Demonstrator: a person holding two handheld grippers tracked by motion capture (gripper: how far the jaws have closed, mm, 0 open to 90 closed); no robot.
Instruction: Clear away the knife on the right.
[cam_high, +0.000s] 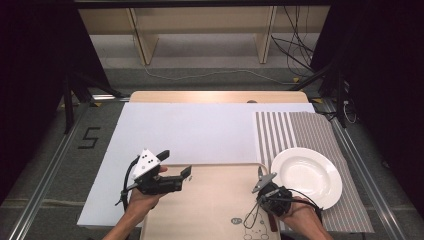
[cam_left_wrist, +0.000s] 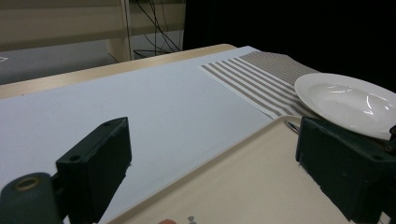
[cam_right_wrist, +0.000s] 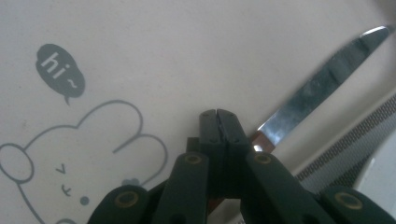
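**My right claw pinched shut beside the knife**

From above, my right claw (cam_high: 264, 181) sits over the tray's (cam_high: 210, 200) right edge, the white plate (cam_high: 305, 175) just to its right. My left claw (cam_high: 176, 165) gapes wide over the tray's left corner.

Along my left claw (cam_left_wrist: 210, 154), jaws stand far apart, tray below.

Along my right claw (cam_right_wrist: 218, 122), jaws meet, holding nothing I can see; the knife (cam_right_wrist: 322, 88) lies just right of them.

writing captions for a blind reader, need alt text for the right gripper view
The right gripper, jaws closed together, hovers over a beige tray printed with a cartoon bear and a "hi~" bubble. A table knife lies just beside its jaws.
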